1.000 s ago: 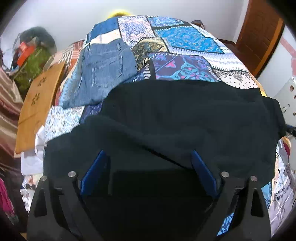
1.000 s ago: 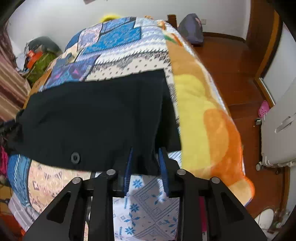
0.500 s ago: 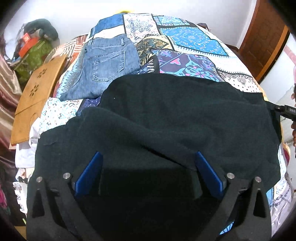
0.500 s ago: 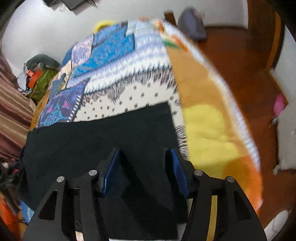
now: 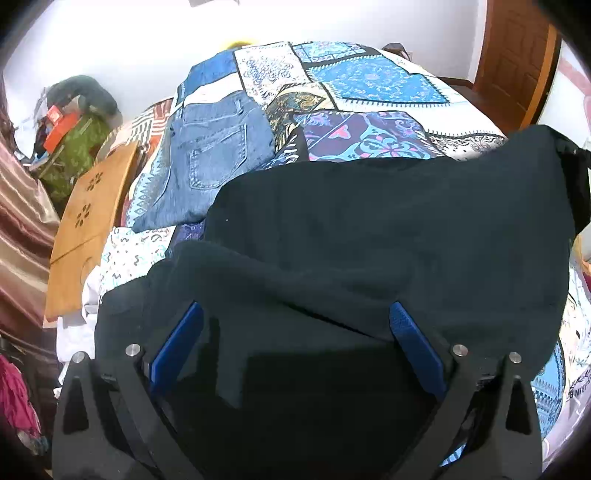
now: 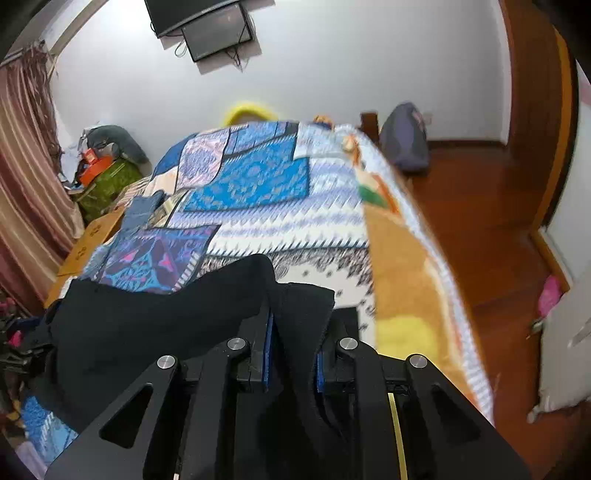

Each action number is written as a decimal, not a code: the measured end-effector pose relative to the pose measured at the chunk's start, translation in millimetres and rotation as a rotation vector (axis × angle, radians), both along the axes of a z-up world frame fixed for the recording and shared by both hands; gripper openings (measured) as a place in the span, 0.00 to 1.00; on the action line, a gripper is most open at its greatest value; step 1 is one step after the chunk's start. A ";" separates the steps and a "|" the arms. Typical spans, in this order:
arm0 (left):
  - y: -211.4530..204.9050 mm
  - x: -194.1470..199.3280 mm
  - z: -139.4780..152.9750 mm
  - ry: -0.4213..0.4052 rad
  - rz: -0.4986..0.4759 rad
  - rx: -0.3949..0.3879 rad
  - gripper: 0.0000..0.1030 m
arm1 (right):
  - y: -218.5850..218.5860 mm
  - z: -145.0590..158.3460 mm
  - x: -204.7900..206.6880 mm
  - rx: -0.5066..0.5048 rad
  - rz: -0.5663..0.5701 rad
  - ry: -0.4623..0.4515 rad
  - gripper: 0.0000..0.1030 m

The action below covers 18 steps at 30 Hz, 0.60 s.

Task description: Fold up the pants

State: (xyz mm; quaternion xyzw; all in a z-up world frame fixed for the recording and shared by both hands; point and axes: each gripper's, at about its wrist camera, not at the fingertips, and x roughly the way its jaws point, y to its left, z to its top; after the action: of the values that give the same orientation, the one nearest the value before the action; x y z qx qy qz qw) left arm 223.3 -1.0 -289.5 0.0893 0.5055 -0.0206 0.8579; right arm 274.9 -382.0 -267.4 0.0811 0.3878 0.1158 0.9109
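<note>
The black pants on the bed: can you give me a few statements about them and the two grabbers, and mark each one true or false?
1. The black pants lie on a patchwork bedspread. True.
2. The left gripper is clamped shut. False: its fingers stand wide apart over the cloth.
3. The right gripper has black cloth between its closing jaws. True.
4. The folded jeans lie on top of the black pants. False: they lie beyond them on the bedspread.
5. A dark screen hangs on the wall. True.
</note>
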 end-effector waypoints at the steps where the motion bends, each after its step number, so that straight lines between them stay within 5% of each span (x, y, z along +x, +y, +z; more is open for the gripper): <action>1: -0.8 -0.1 -0.1 -0.001 -0.002 -0.001 0.99 | -0.6 0.0 2.2 -0.014 -0.006 -0.003 0.14; 10: 6.8 -2.9 6.5 -0.014 0.003 -0.020 0.99 | -1.1 -65.6 22.3 -0.174 -0.057 0.224 0.20; 14: 32.4 -7.1 24.8 -0.077 0.061 -0.003 0.99 | -4.9 -53.6 18.4 -0.271 -0.123 0.214 0.22; 18: 75.3 -6.3 43.7 -0.122 0.142 -0.012 0.99 | 4.3 -14.9 15.0 -0.251 -0.090 0.158 0.23</action>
State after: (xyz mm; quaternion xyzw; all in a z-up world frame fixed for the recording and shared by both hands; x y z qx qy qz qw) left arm 217.0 74.3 -245.8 0.0492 0.4572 0.0430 0.8870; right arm 289.9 -377.7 -282.3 -0.0073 0.4658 0.0189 0.8847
